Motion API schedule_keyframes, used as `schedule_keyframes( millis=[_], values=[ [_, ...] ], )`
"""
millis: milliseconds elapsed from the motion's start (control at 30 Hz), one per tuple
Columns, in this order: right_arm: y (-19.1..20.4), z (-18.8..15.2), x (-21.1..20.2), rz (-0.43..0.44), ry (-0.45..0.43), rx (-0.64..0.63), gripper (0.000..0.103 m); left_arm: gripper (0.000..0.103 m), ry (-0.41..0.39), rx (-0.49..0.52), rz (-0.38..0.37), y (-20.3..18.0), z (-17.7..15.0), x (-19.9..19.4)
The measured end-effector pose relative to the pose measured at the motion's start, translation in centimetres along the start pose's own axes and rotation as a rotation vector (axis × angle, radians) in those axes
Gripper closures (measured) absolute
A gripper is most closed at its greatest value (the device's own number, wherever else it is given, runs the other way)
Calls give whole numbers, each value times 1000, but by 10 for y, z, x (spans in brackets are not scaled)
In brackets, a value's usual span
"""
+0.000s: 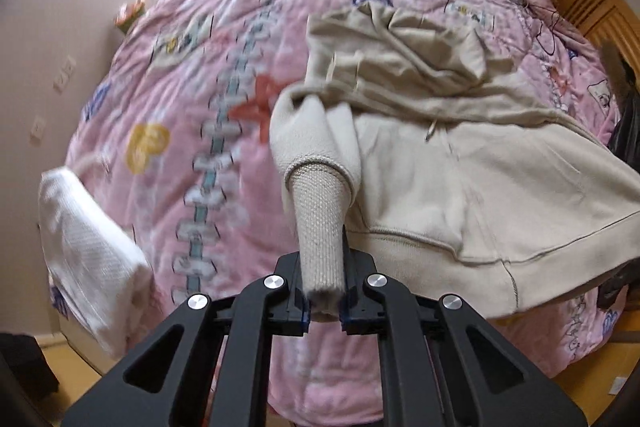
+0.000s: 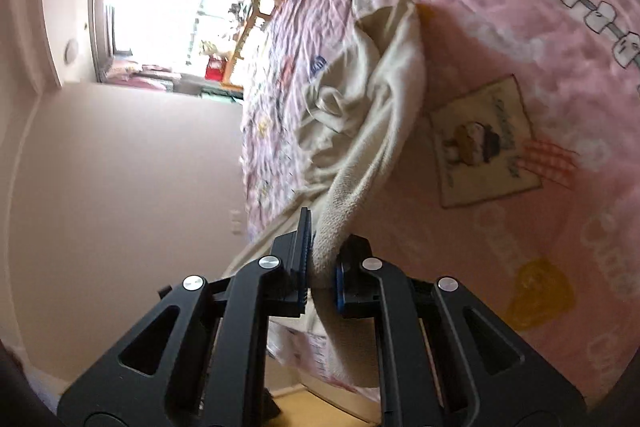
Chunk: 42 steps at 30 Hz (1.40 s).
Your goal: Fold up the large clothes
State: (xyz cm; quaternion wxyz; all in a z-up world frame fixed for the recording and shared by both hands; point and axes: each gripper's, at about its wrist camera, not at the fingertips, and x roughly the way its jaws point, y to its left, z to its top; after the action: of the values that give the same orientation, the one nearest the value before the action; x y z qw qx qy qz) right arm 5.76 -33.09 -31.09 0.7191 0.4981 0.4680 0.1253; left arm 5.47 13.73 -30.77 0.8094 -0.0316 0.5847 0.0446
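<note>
The beige hoodie (image 1: 460,167) lies partly on the pink quilt (image 1: 180,99), its hood bunched toward twelve o'clock in the left wrist view and its body spreading to three o'clock. One ribbed cuff (image 1: 320,227) rises from it to six o'clock, where the left gripper (image 1: 324,301) is clamped on the cuff's end. In the right wrist view the same garment (image 2: 372,95) trails from one o'clock down to the right gripper (image 2: 322,267), whose tongs are pinched together on a ribbed edge of it; whether that edge is a cuff or the hem I cannot tell.

The cloth looks thick, soft and limp, likely moderately heavy for a garment: it will sag and swing between two holds, not keep a shape. The ribbed bands seem the firmest, least slippery places to grip, so the present holds suit it. A drawstring (image 1: 431,131) dangles near the hood and could snag.

At nine o'clock a white folded cloth (image 1: 88,259) lies on the quilt's edge. No containers are visible near the garment; shelves at twelve o'clock are too blurred to read.
</note>
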Motion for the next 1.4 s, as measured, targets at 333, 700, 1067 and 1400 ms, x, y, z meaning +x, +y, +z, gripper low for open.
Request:
schedule_keyframes(
  millis=[333, 700, 1067, 1400],
  values=[
    [31, -7, -29, 94, -80, 16, 94, 94, -113, -75, -32, 20, 4, -51],
    [-14, -93, -99, 108, -144, 259, 94, 94, -37, -68, -59, 42, -100, -102],
    [-86, -136, -132, -21, -140, 417, 94, 94, 86, -74, -80, 33, -166, -80],
    [-73, 15, -10, 18, -107, 317, 94, 98, -42, 14, -19, 23, -6, -3]
  ],
)
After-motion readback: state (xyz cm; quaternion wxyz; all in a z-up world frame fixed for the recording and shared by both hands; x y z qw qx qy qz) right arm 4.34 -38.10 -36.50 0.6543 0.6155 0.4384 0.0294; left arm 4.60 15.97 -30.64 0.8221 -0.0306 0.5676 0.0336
